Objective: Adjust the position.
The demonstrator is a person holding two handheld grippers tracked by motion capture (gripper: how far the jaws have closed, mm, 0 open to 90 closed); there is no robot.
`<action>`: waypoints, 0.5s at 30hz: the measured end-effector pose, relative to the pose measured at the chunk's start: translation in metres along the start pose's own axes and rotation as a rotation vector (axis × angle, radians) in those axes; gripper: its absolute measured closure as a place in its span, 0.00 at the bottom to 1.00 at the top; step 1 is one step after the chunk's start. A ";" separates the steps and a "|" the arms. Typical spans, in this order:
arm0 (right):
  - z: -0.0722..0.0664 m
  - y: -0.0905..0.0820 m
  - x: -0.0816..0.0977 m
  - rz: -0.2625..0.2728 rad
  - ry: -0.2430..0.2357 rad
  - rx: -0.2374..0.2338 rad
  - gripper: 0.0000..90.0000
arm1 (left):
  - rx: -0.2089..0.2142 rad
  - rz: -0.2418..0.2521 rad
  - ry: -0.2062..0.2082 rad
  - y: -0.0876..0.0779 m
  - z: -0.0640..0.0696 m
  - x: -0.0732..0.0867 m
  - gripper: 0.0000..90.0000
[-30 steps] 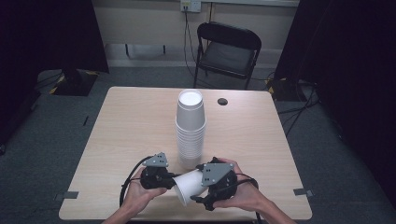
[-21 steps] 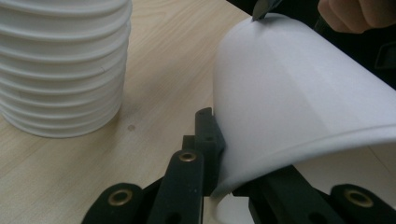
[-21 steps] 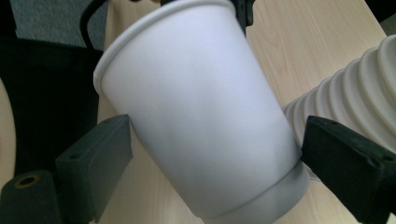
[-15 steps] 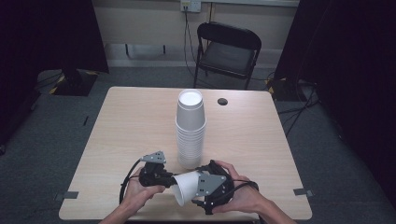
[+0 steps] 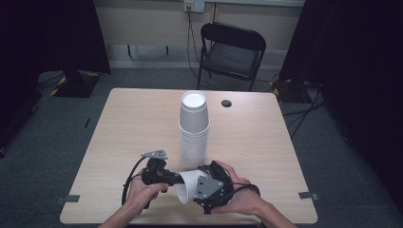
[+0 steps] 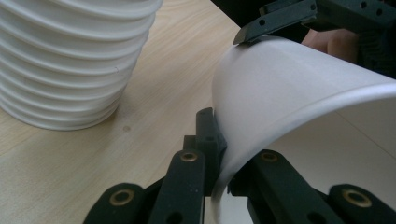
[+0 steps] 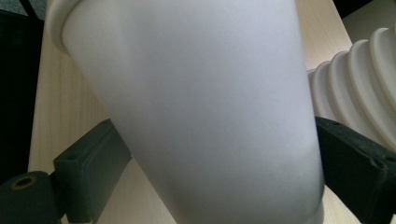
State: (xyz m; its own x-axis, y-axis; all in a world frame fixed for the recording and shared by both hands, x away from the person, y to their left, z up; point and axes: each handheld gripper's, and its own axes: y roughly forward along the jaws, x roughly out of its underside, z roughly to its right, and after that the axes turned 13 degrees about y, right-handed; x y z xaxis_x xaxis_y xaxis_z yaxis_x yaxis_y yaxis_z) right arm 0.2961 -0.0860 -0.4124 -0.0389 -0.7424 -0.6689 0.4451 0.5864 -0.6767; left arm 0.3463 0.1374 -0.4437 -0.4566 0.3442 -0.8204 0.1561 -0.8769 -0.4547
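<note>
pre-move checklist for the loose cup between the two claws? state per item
1. Left claw pinches the rim of the loose cup, one jaw inside and one outside: ok.
2. Right claw has a jaw on each side of the cup body: ok; how firm the squeeze is: cannot tell.
3. Cup clear of the cup stack: ok, it lies on its side in front of the stack, mouth toward the person.
4. Stack upright on the table: ok.
5. A second cup nested inside the held one: cannot tell.
6. Small dark disc out of the way: ok, it sits behind the stack.
</note>
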 end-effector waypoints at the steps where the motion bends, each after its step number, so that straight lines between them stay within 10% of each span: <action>1: 0.000 0.001 0.000 -0.001 0.003 0.002 0.08 | -0.002 -0.001 -0.002 0.000 0.000 0.000 0.96; 15: -0.008 0.004 -0.003 0.026 -0.096 0.036 0.14 | -0.003 0.001 -0.019 -0.002 0.008 -0.003 0.95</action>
State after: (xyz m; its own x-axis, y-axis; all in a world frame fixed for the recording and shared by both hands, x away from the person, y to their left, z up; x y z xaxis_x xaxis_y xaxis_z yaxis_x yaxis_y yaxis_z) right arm 0.2909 -0.0784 -0.4153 0.0581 -0.7555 -0.6526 0.4767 0.5954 -0.6467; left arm 0.3406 0.1358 -0.4377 -0.4729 0.3369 -0.8141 0.1590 -0.8762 -0.4550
